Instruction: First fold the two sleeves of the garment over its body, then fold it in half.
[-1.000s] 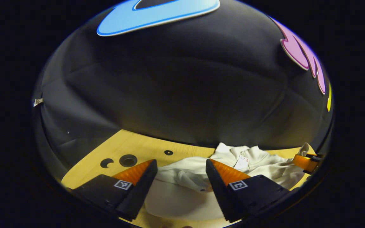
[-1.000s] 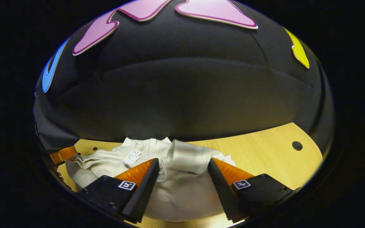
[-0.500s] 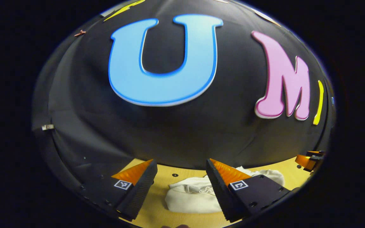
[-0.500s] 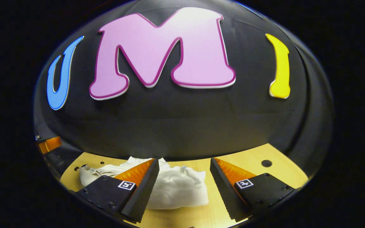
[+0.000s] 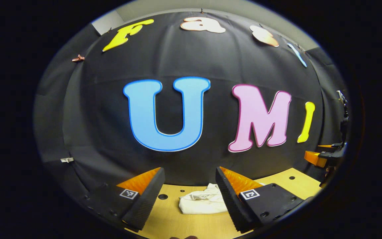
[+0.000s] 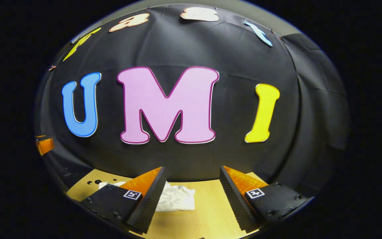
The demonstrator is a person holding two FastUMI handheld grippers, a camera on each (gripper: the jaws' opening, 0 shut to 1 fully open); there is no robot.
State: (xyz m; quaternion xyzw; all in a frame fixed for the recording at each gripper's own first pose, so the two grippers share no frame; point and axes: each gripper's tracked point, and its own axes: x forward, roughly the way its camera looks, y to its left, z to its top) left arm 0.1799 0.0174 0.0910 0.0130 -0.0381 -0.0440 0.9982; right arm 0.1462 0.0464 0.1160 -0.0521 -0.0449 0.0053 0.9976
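Left hand-held gripper (image 5: 188,196): fingers apart, nothing between them, held above the wooden surface (image 5: 177,222). Right hand-held gripper (image 6: 191,196): same, fingers spread and empty. Garment (image 5: 202,203) lies bunched into a compact white bundle on the surface, beyond both fingertips and apart from them, near the far edge. Black booth wall (image 6: 191,162) rises behind it.
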